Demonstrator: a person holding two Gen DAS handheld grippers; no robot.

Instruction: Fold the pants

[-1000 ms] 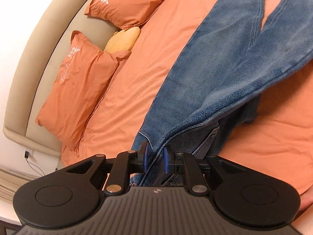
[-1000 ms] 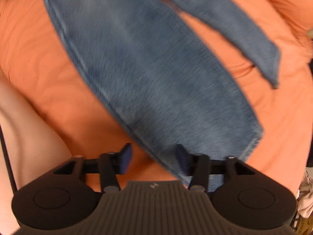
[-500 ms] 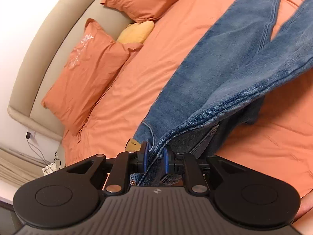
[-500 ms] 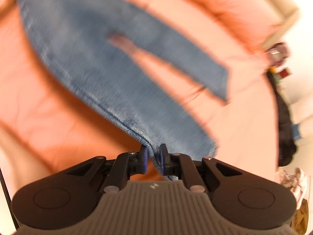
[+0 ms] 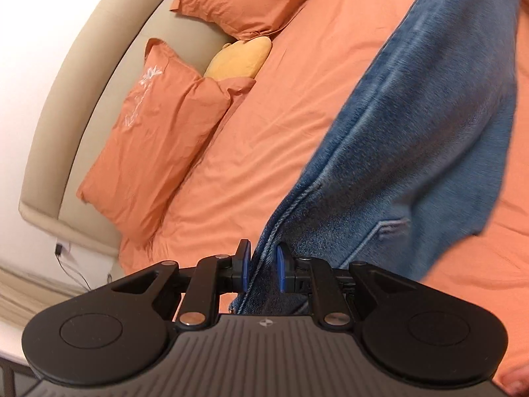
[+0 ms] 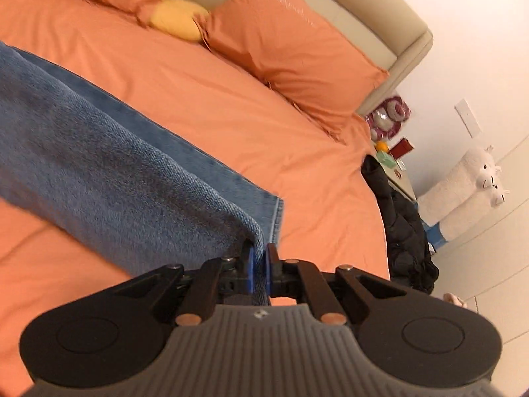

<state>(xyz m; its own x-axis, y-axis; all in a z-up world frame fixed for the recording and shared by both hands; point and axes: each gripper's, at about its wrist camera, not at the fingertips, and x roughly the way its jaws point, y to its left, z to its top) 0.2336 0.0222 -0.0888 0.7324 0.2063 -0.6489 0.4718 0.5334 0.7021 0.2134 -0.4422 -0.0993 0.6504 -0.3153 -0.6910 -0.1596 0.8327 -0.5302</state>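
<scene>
Two grippers clamp the blue jeans [image 5: 413, 139] above the orange bed [image 5: 271, 125]: the left gripper [image 5: 262, 266] pinches the thick seamed edge near a back pocket, and the right gripper [image 6: 258, 269] pinches a leg's edge close to its hem. From the right wrist view, one leg hangs lifted from the blue pads [image 6: 250, 271] while the other leg lies flat on the sheet behind it. Orange pillows [image 5: 158, 152] and a yellow cushion [image 5: 239, 58] lean against the beige headboard [image 5: 82, 99].
</scene>
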